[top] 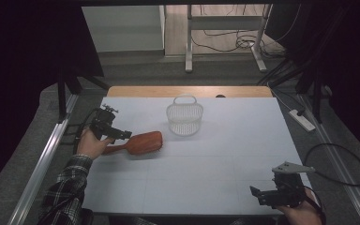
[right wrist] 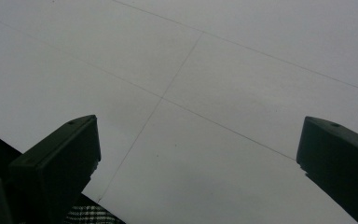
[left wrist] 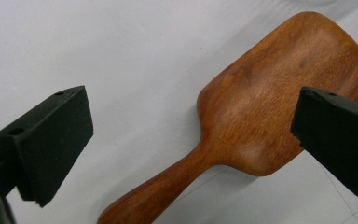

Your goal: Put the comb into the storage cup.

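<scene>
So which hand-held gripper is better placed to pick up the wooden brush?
Left. The left hand-held gripper hangs open right over the wooden brush, while the right hand-held gripper sits at the table's near corner, far from it.

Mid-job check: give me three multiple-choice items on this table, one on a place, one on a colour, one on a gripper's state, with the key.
1. Where does the white basket stand?
A. beyond the wooden brush, toward the table's far edge
B. beside the right gripper
C. on the floor

2. What colour is the brush?
A. blue
B. reddish brown
C. black

3. How are the left gripper's jaws?
A. shut on the brush
B. shut on nothing
C. open above the brush

Key: 1 A, the high view shows it farther back; 2 B, wood grain shows; 3 C, the jaws stand wide apart.
</scene>
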Available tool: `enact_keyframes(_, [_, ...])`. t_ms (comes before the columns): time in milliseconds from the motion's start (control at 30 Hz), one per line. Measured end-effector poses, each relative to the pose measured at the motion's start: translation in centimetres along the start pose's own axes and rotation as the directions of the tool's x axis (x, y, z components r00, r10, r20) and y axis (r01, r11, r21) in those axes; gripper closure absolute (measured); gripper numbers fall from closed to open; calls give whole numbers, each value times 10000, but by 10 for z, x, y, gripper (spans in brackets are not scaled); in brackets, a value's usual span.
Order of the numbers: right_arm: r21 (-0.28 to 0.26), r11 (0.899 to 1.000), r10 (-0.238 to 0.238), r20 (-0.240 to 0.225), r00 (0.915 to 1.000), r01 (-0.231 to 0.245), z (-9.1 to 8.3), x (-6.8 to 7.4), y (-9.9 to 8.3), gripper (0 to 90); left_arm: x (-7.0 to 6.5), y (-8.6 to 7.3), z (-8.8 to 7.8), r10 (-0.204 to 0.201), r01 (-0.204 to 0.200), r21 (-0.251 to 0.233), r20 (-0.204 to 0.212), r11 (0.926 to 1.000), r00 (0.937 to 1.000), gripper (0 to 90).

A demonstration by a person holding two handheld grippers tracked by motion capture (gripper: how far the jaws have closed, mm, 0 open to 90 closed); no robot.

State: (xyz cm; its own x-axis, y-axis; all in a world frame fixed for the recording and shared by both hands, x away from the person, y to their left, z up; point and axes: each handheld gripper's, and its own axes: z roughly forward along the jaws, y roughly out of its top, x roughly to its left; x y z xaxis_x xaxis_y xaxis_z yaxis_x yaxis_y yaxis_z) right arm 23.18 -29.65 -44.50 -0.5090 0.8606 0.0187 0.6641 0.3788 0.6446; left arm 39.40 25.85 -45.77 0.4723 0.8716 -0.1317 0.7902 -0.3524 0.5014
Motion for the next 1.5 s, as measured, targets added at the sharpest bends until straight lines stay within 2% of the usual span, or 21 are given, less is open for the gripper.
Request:
enact_keyframes(100, [3,10000,6,10,10000,-6,0,0,0,0,2,-1,1,46,-45,100,-71,9999,10000,9])
enact_keyframes(200, [9,10000,-3,-2,10000,3,0,0,0,0,2,-1,1,237,-231,253,-225,9994,9995,115])
enact_keyframes(367, [49,10000,-4,-12,10000,4,0,0,0,1,4,-2,2,217,-211,298,-187,9993,9996,369])
enact_keyframes(400, [50,10000,-10,-15,10000,10,0,0,0,1,5,-2,2,162,-156,331,-193,9993,9997,411])
enact_keyframes(433, [50,10000,-10,-15,10000,10,0,0,0,1,6,-2,3,90,-85,328,-138,9994,9999,411])
enact_keyframes(500, [45,10000,-4,-16,10000,4,0,0,0,2,8,-3,4,-11,13,330,-57,9995,10000,528])
enact_keyframes(533, [42,10000,-15,-16,10000,15,0,0,0,2,8,-3,4,-41,40,358,26,9993,10000,626])
enact_keyframes(567, [42,10000,-15,-16,10000,15,0,0,0,2,9,-3,4,-74,69,389,130,9992,9999,626])
enact_keyframes(633, [38,10000,-15,-15,10000,15,1,0,0,2,11,-3,6,-135,123,495,249,9987,9996,714])
enact_keyframes(667, [42,10000,-13,-16,10000,13,1,0,0,2,12,-4,7,-170,162,476,179,9987,9997,837])
enact_keyframes(700, [45,10000,-16,-23,10000,16,1,0,0,2,13,-5,7,-238,229,409,202,9989,9995,878])
enact_keyframes(1000, [88,10000,-6,1,10000,6,1,0,0,4,20,-9,14,-354,348,457,114,9983,9993,892])
enact_keyframes(1133, [98,10000,7,11,10000,-7,1,0,0,4,21,-14,24,-447,449,600,-44,9972,9990,892])
enact_keyframes(1233, [108,9999,-2,20,10000,2,1,0,0,5,24,-20,31,-641,638,718,20,9954,9979,893])
enact_keyframes(1500, [130,9999,-22,31,10000,21,1,0,0,6,20,-23,42,-427,430,1117,-55,9928,9991,892])
